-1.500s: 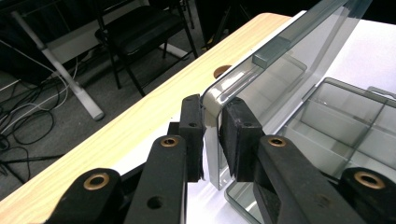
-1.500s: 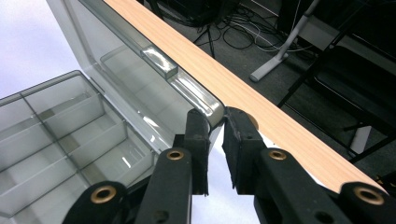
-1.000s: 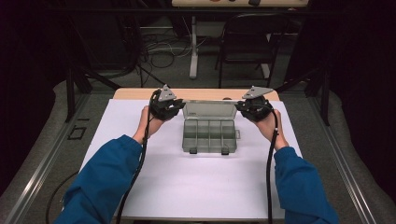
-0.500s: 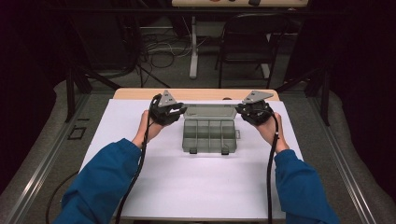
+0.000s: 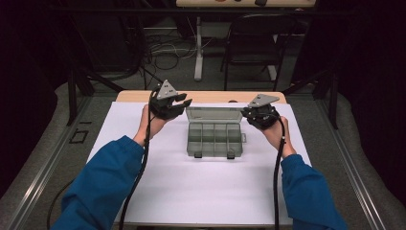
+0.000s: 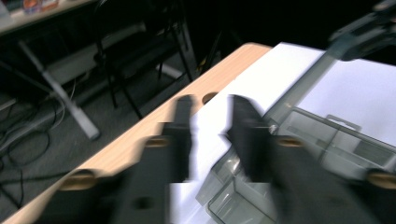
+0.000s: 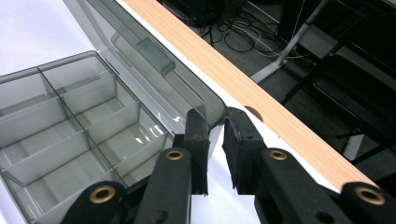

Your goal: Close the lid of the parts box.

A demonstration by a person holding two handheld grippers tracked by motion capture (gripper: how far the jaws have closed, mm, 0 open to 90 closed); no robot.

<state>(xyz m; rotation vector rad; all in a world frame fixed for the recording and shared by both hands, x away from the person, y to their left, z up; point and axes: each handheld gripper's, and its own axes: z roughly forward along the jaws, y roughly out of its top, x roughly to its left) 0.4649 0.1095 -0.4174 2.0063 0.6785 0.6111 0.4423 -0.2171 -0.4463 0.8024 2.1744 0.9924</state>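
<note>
The clear compartment box (image 5: 214,136) sits open at the middle of the white tabletop (image 5: 191,191), its lid (image 5: 213,114) raised at the 12 o'clock edge. The right hand-held gripper (image 5: 249,113) holds its jaws nearly closed over the lid's corner at 3 o'clock, though a firm pinch can't be confirmed, while the left hand-held gripper (image 5: 184,101) hovers at 10 o'clock, jaws just narrowed on nothing. Closing it well likely means pressing both lid corners evenly, bringing the lid down toward 6 o'clock without sliding the box.
</note>
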